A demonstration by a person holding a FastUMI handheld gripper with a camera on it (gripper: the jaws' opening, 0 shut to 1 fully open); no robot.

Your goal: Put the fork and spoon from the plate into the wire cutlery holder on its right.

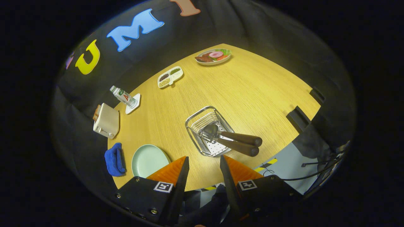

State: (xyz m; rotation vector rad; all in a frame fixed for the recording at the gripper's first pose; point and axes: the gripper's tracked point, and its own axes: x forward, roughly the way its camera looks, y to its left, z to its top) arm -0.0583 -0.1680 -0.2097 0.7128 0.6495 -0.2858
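Your gripper (204, 167) hangs above the table's (252, 91) near edge, fingers apart and holding nothing.

The spoon (221, 135) and fork (235, 146) lie together in the wire holder (192, 121) just ahead of your fingers, wooden handles jutting over its rim. The bare plate (148, 159) sits left of the holder, beside your left finger.

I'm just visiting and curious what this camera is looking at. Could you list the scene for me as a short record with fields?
surface: light wooden table
wire cutlery holder: holds two brown-handled utensils, handles sticking out over its rim
pale green round plate: empty, beside the holder
hand-held gripper: open, fingers apart, holding nothing, holder just ahead
blue cloth: next to the plate
far items: cream toaster, small bottle, divided snack dish, plate of food
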